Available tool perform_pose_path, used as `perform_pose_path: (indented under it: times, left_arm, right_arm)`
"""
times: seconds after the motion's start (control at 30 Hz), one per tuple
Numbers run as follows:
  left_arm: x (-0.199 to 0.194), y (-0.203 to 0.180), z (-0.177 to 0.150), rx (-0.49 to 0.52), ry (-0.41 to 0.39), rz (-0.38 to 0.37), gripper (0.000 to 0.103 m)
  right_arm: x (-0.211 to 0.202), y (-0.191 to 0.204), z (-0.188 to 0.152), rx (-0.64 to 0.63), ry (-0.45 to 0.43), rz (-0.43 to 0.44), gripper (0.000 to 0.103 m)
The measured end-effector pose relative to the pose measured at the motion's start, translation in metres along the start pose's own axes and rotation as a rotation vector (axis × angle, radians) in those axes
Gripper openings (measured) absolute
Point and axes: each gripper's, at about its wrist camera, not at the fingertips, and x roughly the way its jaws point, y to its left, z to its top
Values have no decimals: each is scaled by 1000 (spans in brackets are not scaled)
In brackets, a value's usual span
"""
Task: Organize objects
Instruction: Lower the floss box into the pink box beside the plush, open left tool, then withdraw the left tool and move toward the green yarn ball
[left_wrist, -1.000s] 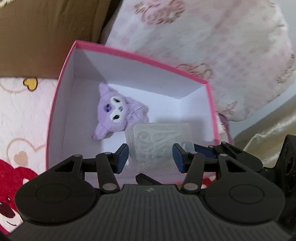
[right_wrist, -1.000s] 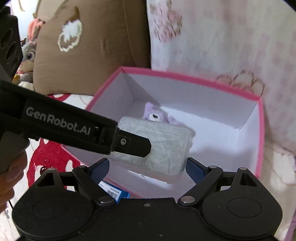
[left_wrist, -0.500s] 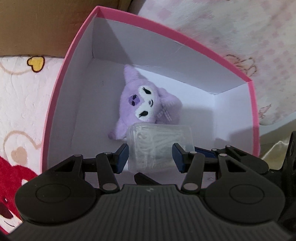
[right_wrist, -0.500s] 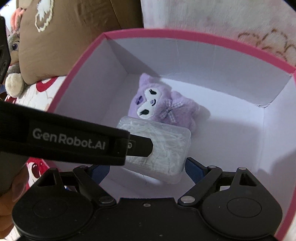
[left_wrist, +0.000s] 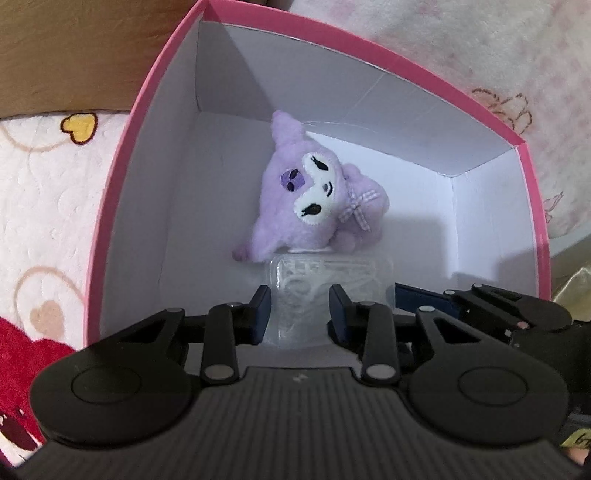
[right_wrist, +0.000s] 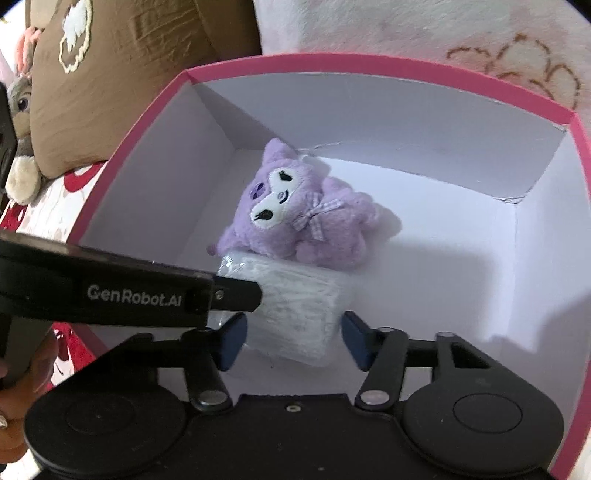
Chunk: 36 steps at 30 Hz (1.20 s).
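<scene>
Box (left_wrist: 122, 206), pink rim, white inside | purple plush (left_wrist: 314, 206) on its floor | clear plastic case (left_wrist: 325, 280) just in front, touching plush | left gripper (left_wrist: 300, 314): jaws closing, case between pads, contact unclear | right gripper (right_wrist: 293, 339): jaws closing, pads beside case, gaps visible

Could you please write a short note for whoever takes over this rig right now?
Left gripper: jaws closing, pads against the clear case.
Right gripper: jaws closing around the same case, with a slim gap at one pad.
Things: the case is low inside the pink box, touching the purple plush toy, which lies on the box floor.
Done: toy in the box; case brought into the box.
Left: confirm the case rests on the floor, let go with both grippers and lift clear.
</scene>
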Motion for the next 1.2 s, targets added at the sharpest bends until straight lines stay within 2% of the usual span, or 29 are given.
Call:
perform_pose_path:
  times: [0.1, 0.27, 0.4, 0.5, 0.73, 0.93, 1.2]
  left_arm:
    - [0, -1, -1, -3, -11, 17, 33]
    - [-3, -3, 2, 10, -48, 48, 33]
    - [-3, -3, 0, 19, -63, 46, 33]
    - [-12, -2, -5, 2, -75, 16, 33]
    - [-49, -12, -16, 83, -132, 40, 38]
    - [-93, -32, -28, 195, -129, 85, 43]
    - [-165, -61, -58, 299, -118, 67, 48]
  right_arm:
    - [-3, -2, 0, 16, -24, -8, 51]
    - [0, 5, 1, 21, -48, -22, 51]
    - [-2, 7, -1, 24, -57, -29, 51]
    - [-9, 6, -7, 33, -62, -24, 51]
    - [-61, 18, -19, -72, -157, -62, 55]
    - [-113, 21, -28, -82, -208, -76, 61]
    - [-185, 29, -50, -106, -248, -100, 65]
